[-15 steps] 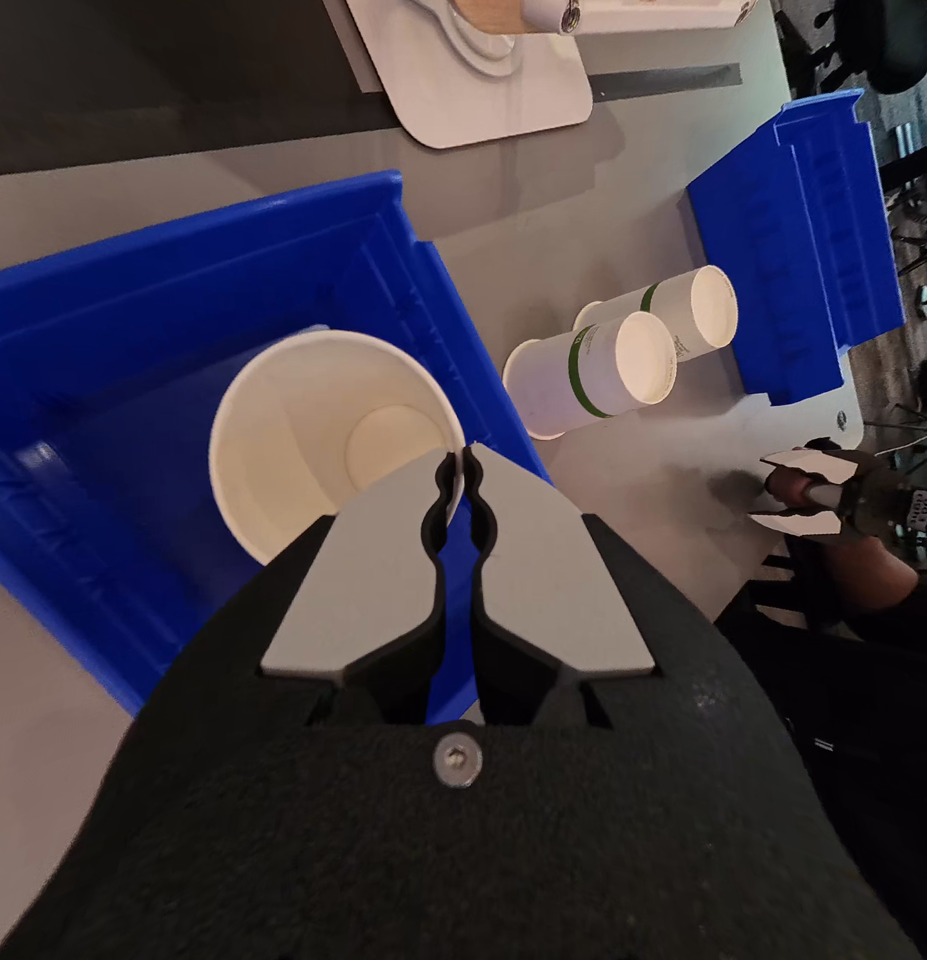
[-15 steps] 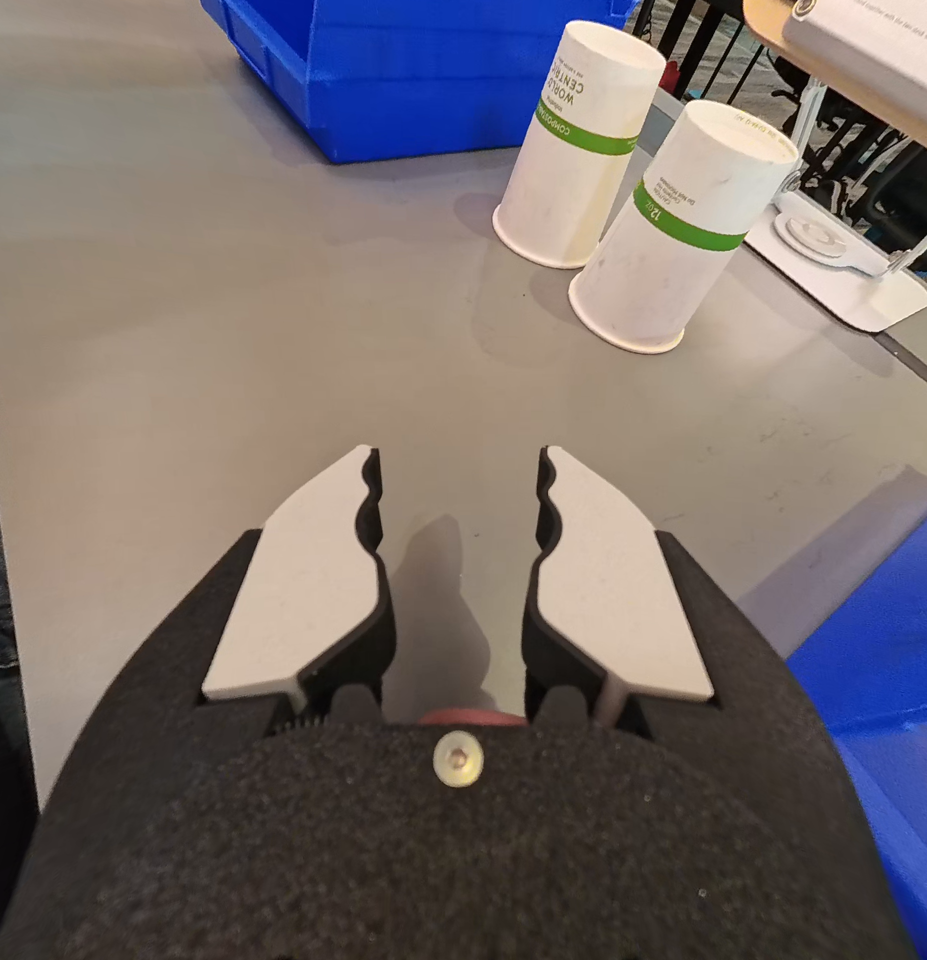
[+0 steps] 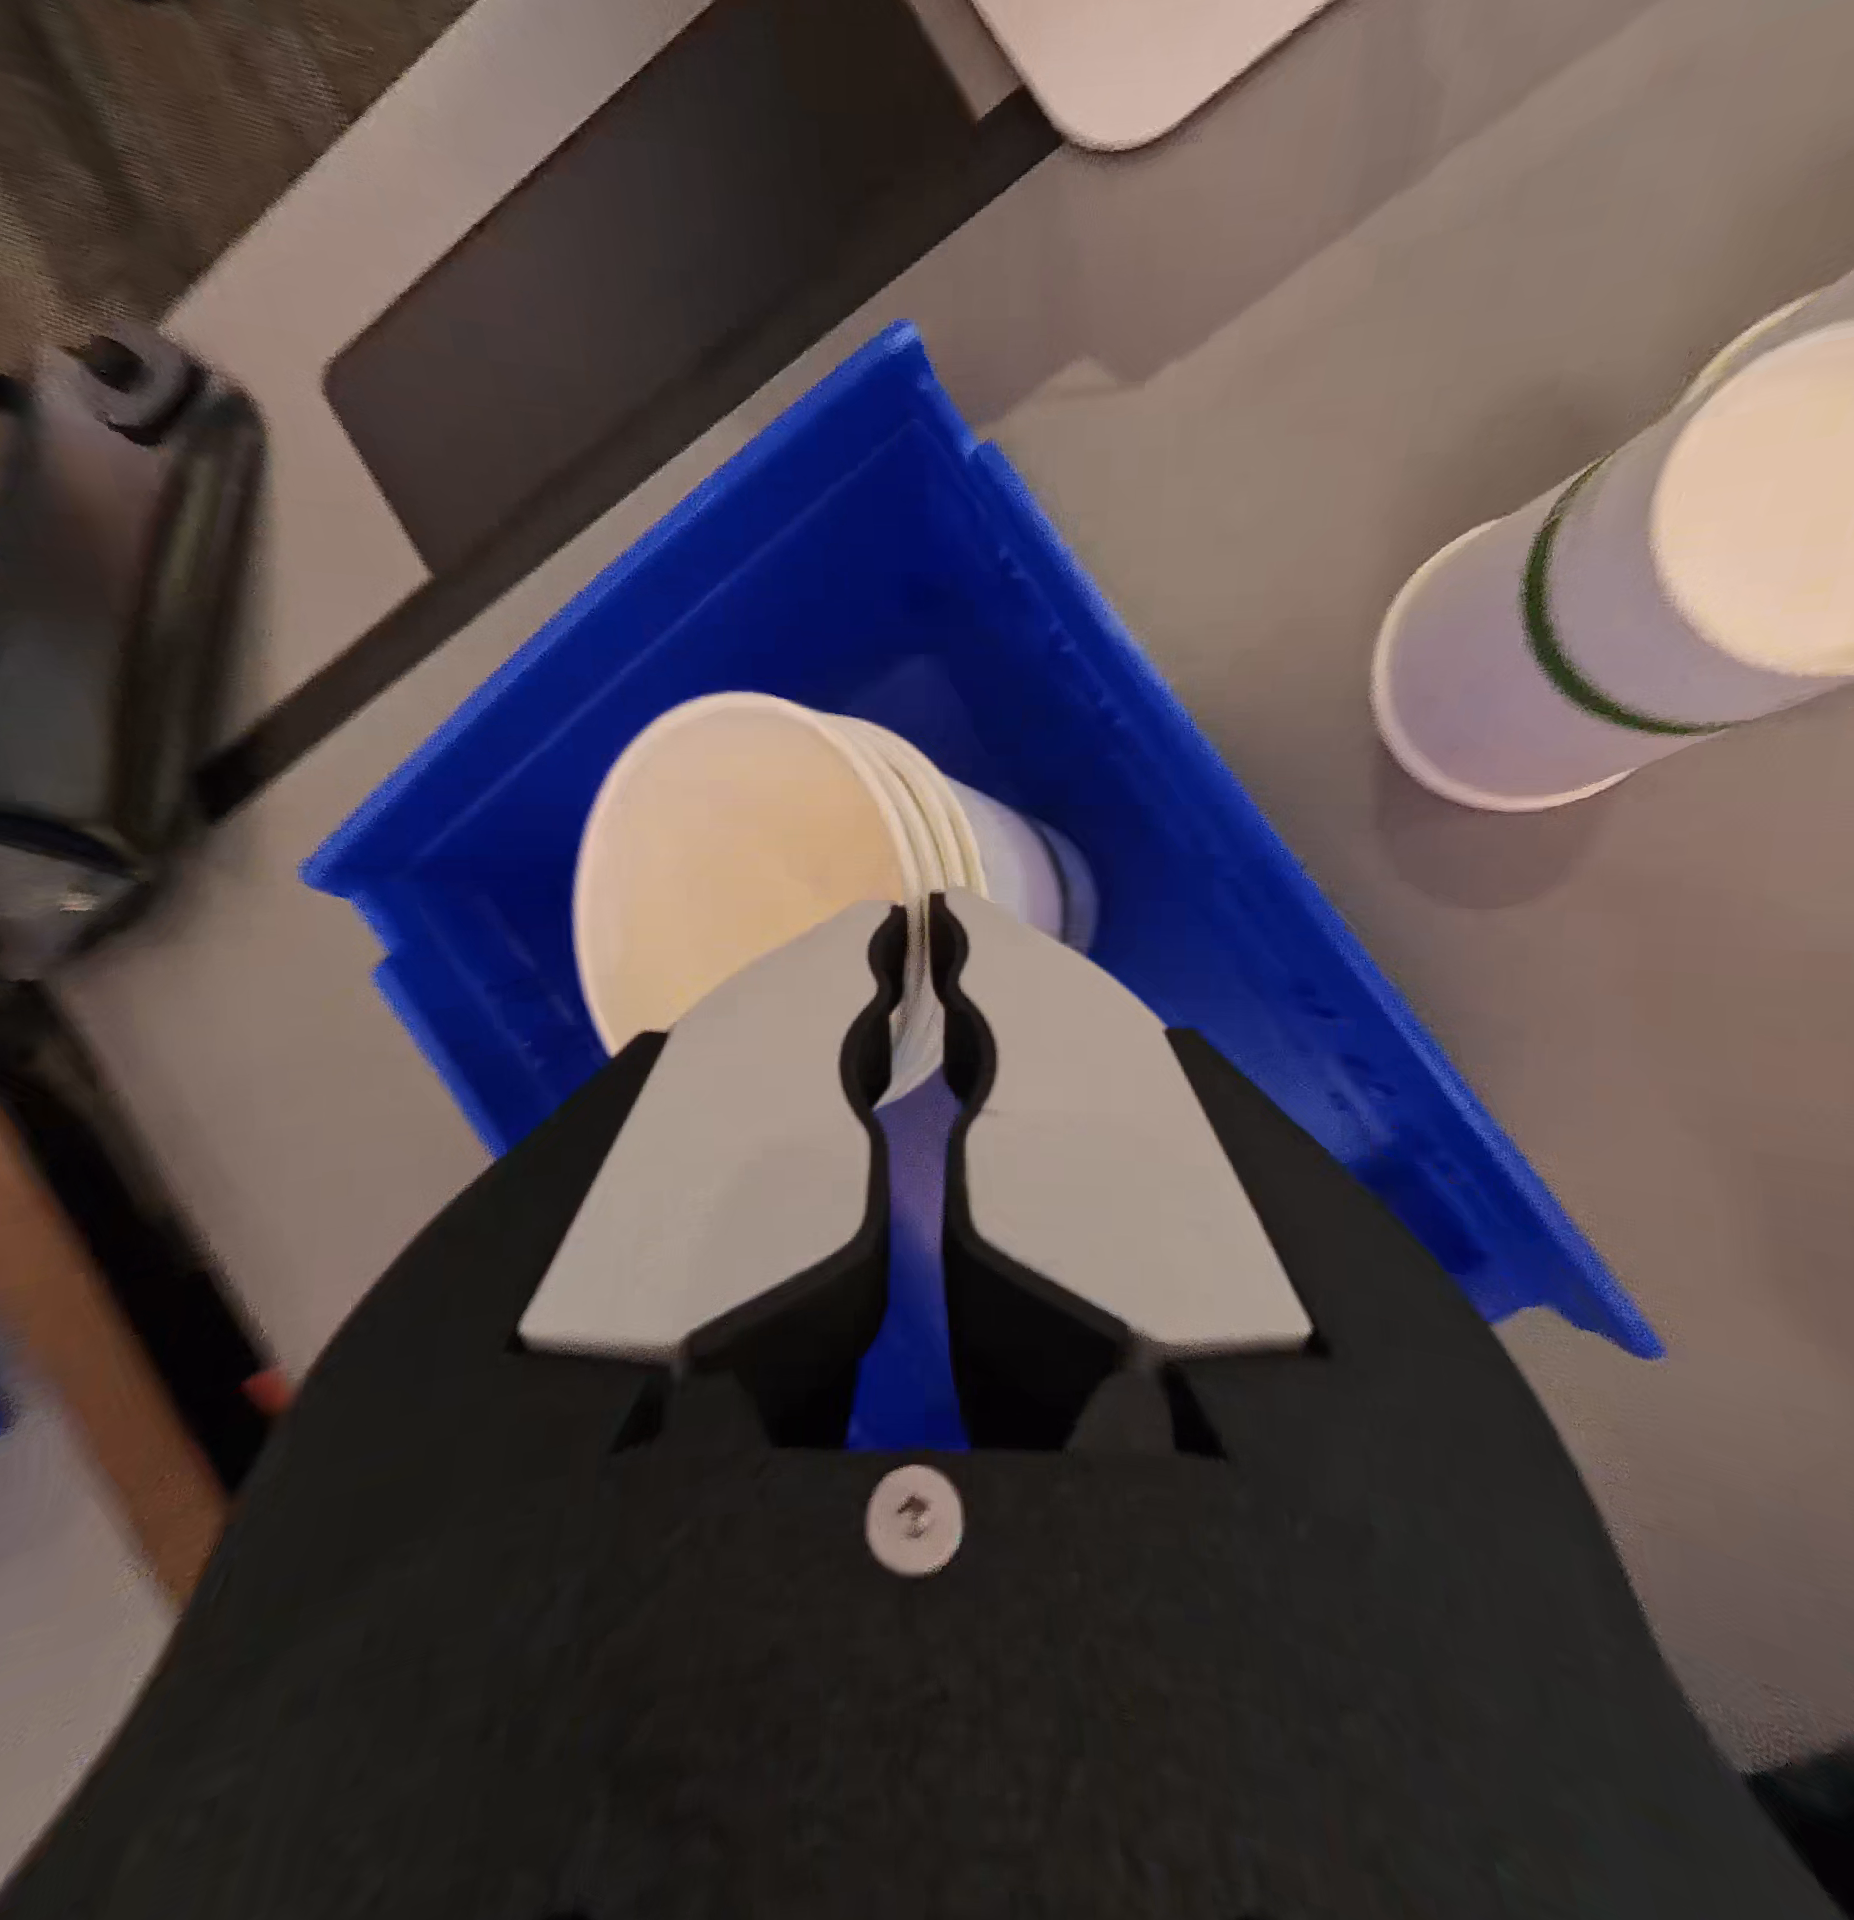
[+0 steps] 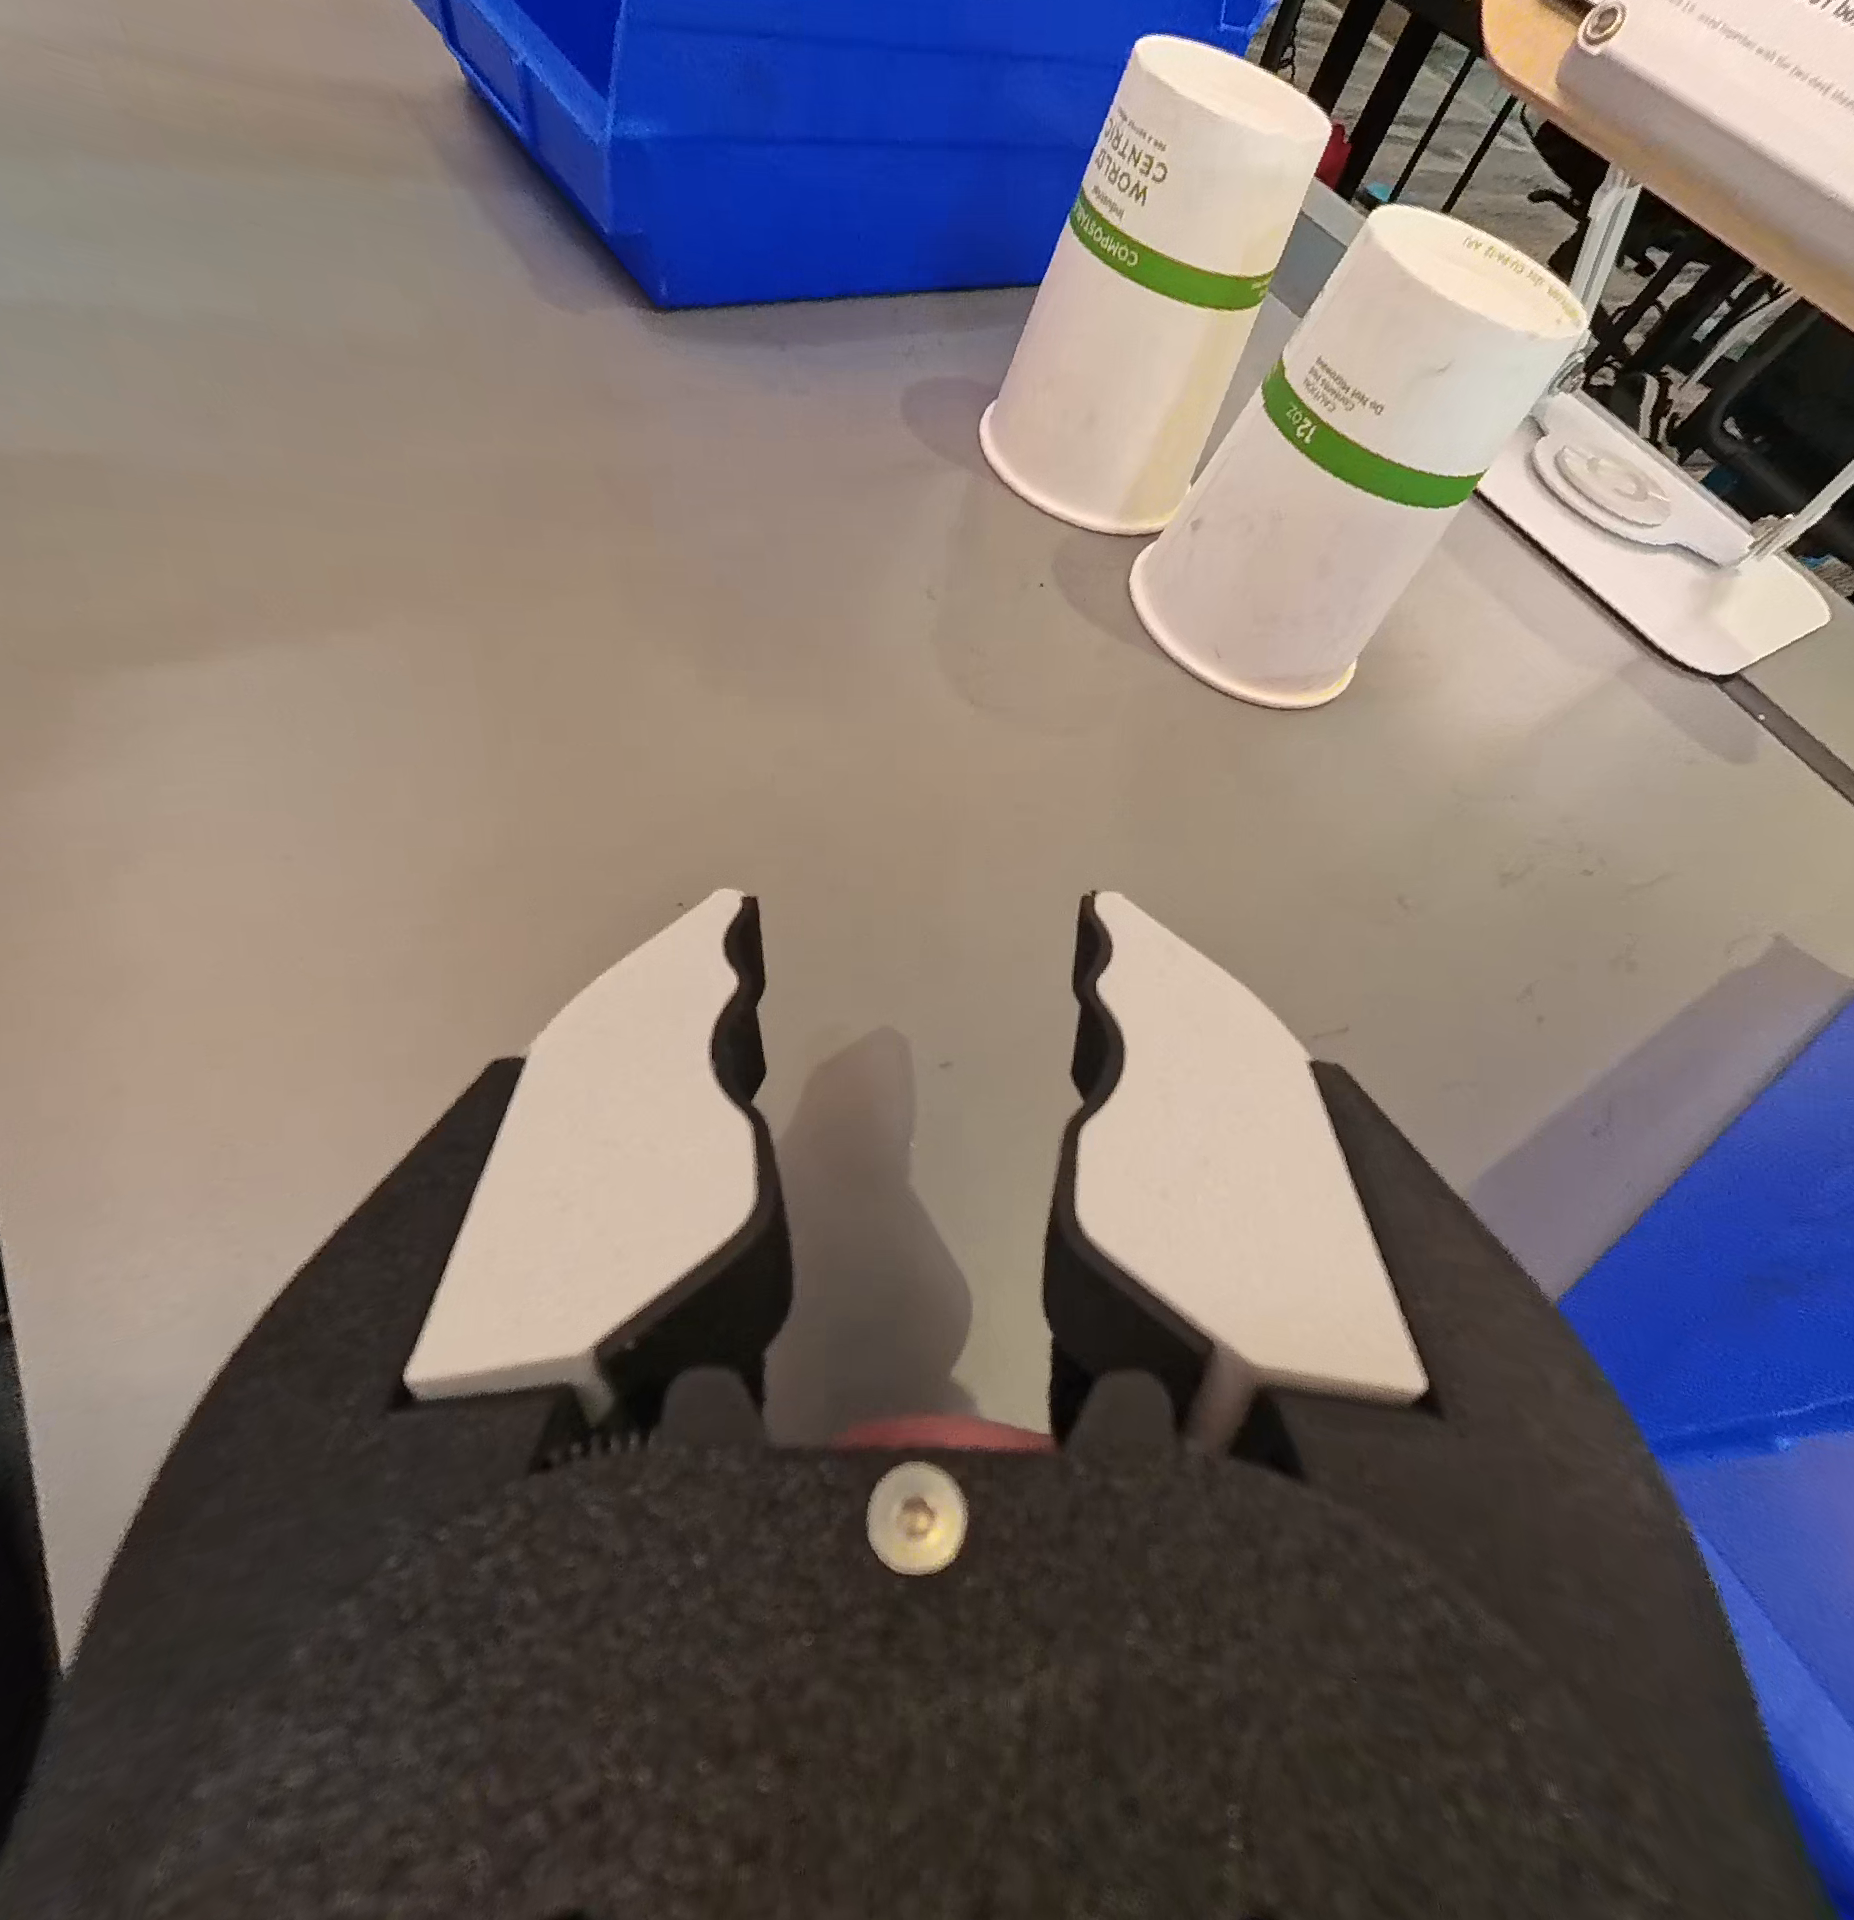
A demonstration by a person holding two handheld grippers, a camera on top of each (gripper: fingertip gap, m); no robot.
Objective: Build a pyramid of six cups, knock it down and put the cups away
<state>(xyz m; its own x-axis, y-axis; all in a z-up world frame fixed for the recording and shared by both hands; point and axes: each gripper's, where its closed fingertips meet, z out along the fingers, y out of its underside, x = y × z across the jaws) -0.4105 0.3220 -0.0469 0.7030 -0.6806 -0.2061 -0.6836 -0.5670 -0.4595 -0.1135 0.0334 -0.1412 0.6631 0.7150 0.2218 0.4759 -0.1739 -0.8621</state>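
Left hand-held gripper (image 3: pixel 912 914): my fingers are pinched together on the rim of a nested stack of cups (image 3: pixel 757 862), which I hold mouth-up and tilted over the blue bin (image 3: pixel 1162 831).
Right hand-held gripper (image 4: pixel 918 925): my fingers stand apart with nothing between them, low over the bare grey desk (image 4: pixel 435 675).
Near cup (image 4: pixel 1349 468): upside down on the desk, white with a green band.
Far cup (image 4: pixel 1151 301): upside down just beside the near one; I cannot tell whether they touch.
Second blue bin (image 4: pixel 798 166): behind the two cups.
White stand (image 4: pixel 1681 561): to the right of the cups.
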